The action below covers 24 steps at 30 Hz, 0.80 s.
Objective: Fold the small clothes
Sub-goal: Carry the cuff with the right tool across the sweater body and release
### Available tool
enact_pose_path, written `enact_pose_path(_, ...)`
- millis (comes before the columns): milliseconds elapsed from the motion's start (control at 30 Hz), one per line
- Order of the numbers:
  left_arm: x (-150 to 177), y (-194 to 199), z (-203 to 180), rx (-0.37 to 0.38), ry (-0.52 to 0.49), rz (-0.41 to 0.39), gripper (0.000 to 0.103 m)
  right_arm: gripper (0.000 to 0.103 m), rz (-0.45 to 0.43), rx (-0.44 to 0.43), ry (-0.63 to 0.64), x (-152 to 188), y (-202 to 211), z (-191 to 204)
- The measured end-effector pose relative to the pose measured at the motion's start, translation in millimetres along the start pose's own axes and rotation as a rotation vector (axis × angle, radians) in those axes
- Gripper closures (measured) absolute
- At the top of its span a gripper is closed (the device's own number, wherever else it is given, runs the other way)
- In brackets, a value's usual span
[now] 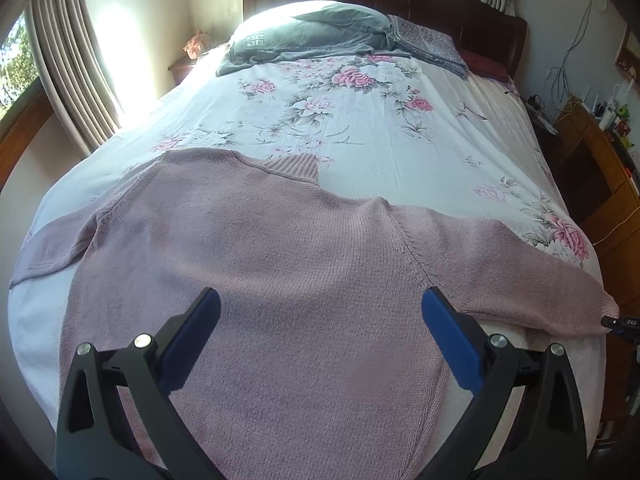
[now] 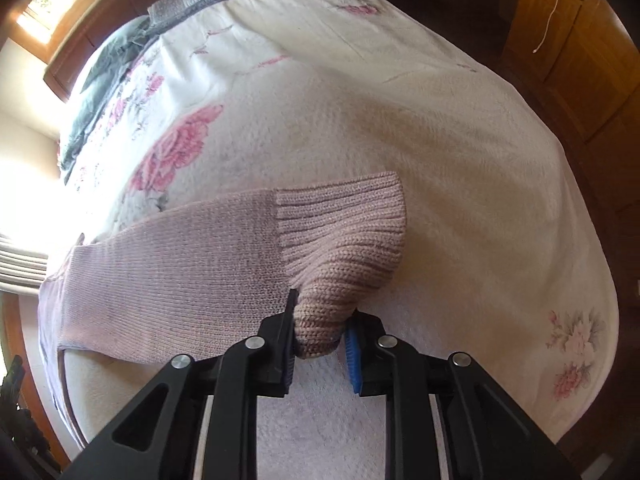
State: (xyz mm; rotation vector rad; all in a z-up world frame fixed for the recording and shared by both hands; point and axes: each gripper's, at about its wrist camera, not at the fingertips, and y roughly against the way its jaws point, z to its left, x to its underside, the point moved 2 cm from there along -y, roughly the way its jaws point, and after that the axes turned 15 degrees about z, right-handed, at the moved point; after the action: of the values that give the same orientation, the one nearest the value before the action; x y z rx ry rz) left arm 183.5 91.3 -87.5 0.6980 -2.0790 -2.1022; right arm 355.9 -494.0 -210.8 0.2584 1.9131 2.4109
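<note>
Under the left gripper (image 1: 320,304), whose jaws stand spread and empty, the pale pink knitted sweater (image 1: 256,248) lies flat on the white floral bedsheet (image 1: 360,120), one sleeve running out to either side. At the right gripper (image 2: 320,320), the jaws pinch the ribbed pink cuff (image 2: 340,236) between them. The first sleeve fold seems to be starting; next, carry that cuff across the body. Counted: one sweater, two sleeves, two grippers.

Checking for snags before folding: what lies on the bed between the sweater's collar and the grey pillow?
In the left wrist view, only bare floral bedsheet lies between the pink sweater's collar and the grey pillow.
</note>
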Motion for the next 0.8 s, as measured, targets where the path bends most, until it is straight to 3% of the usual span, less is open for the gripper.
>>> enact_pose_path(133, -2.1, -1.4, 24.9, 0.0, 0.014, -0.001, 0.003, 0.084, -0.082, 0.061, 0.033, 7.2, 17.5, 32.2)
enact_pose_path(367, -8.2, -2.1, 69.6, 0.014, 0.041, 0.001, 0.003, 0.084, -0.203, 0.053, 0.273, 33.7, 54.4, 168.1)
enact_pose_path(600, -11.4, -2.8, 99.4, 0.025, 0.052, 0.004, 0.003, 0.084, -0.174, 0.029, 0.491, 65.9, 26.8, 301.9)
enact_pose_path(800, -12.5, -5.5, 104.7, 0.039, 0.046, 0.012, 0.003, 0.084, -0.098, 0.024, 0.566, 88.3, -19.3, 359.6)
